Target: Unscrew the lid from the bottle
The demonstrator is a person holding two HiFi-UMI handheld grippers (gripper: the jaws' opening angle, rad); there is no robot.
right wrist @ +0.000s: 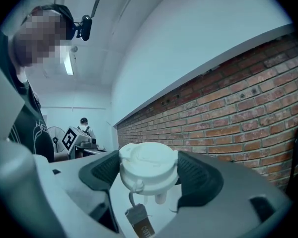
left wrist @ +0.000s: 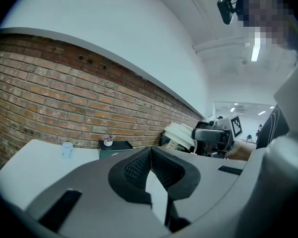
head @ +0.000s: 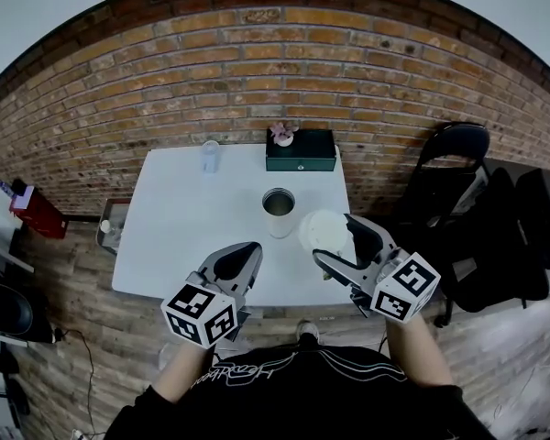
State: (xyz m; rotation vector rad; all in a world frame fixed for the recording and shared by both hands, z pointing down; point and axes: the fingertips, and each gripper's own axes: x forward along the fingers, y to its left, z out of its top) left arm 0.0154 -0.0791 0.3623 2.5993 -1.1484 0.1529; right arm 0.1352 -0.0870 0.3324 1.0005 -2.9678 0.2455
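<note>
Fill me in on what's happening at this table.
The right gripper has its jaws closed on a white lid, which has a small tag hanging from it. The lid is already off. The metal bottle stands open on the white table, just left of the lid in the head view. The left gripper is near the table's front edge, with its jaws shut and nothing between them.

Your left tongs (head: pixel 246 257) point forward and slightly down, jaws pressed together with nothing between them. Your right tongs (head: pixel 337 241) sit level beside them, jaws spread wide and clamped on the white lid (head: pixel 325 230). Your left forearm (head: pixel 180 383) and right forearm (head: pixel 412 345) reach forward.
</note>
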